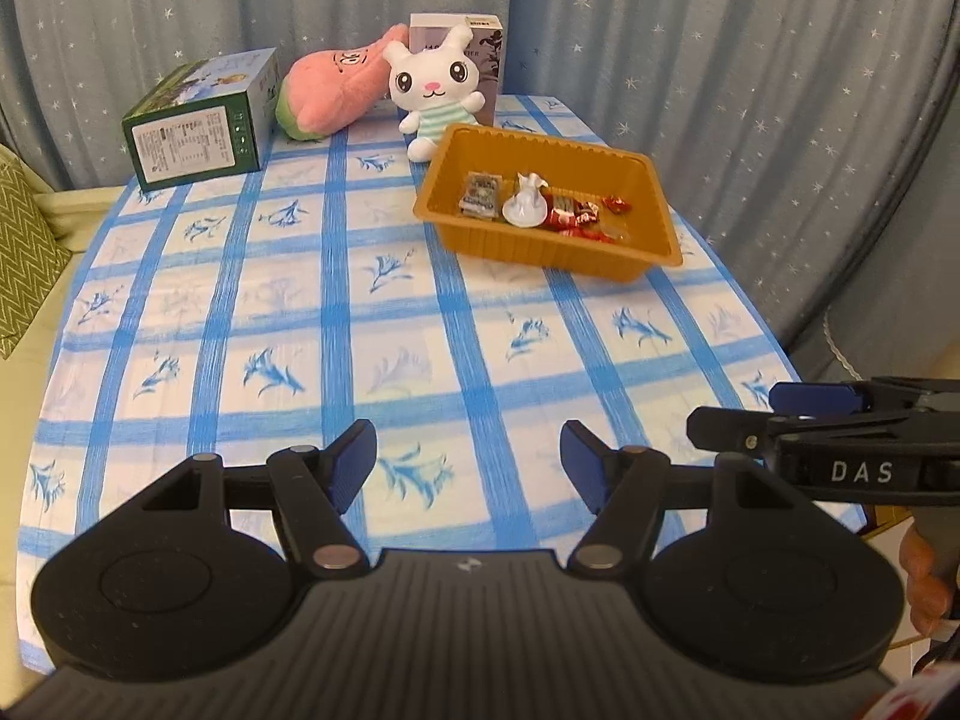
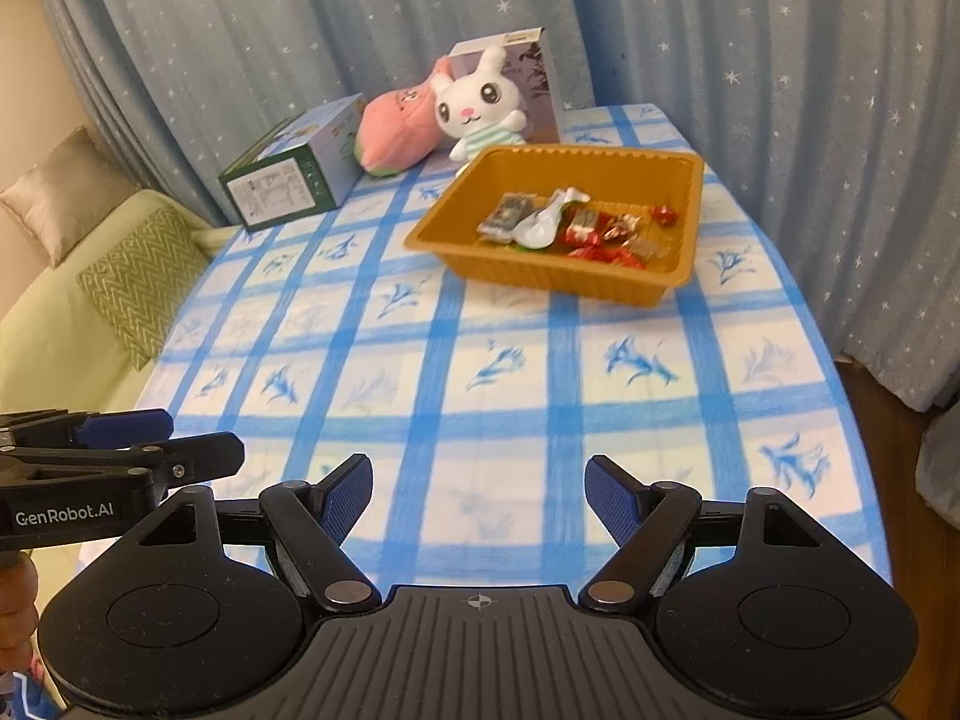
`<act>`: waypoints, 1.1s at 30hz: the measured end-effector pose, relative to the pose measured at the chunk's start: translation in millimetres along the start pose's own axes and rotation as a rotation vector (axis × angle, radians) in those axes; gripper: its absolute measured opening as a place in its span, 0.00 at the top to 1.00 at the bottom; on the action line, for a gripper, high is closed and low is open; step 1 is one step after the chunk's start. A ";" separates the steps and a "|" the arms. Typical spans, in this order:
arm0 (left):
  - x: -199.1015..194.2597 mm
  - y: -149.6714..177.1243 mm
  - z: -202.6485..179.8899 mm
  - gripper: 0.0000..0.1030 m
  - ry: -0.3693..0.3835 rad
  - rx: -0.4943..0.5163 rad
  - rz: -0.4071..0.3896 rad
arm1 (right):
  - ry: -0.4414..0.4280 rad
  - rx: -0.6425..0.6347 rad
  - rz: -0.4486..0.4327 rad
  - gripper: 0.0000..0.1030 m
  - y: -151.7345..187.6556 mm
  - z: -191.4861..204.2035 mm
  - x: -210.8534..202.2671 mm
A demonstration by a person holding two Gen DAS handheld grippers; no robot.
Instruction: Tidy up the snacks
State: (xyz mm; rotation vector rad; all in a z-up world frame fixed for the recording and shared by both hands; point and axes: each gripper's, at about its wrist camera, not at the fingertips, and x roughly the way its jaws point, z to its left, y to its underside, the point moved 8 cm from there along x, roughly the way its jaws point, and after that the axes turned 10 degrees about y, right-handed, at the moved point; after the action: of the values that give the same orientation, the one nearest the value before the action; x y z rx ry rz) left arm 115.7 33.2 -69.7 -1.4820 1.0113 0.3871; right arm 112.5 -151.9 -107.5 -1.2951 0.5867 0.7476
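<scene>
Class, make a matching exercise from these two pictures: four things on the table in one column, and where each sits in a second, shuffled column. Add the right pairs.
Things
1. white spoon
2. green box
3. rabbit plush
4. left gripper

Places
A. far left of the tablecloth
B. inside the orange tray
C. open, over the near edge
D. just behind the tray

Pairs: 1-B, 2-A, 3-D, 4-C

Snacks [image 1: 543,210] in orange tray [image 1: 600,264], seemingly wrapped
</scene>
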 end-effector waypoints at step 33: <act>-16.3 18.6 15.6 0.36 0.037 0.006 0.007 | 0.019 -0.004 0.000 0.25 19.0 30.8 -13.6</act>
State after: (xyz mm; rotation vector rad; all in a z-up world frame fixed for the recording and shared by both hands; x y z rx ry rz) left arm 97.3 55.7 -72.4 -1.4854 1.0464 0.3627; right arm 88.5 -122.0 -103.4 -1.3073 0.6011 0.7375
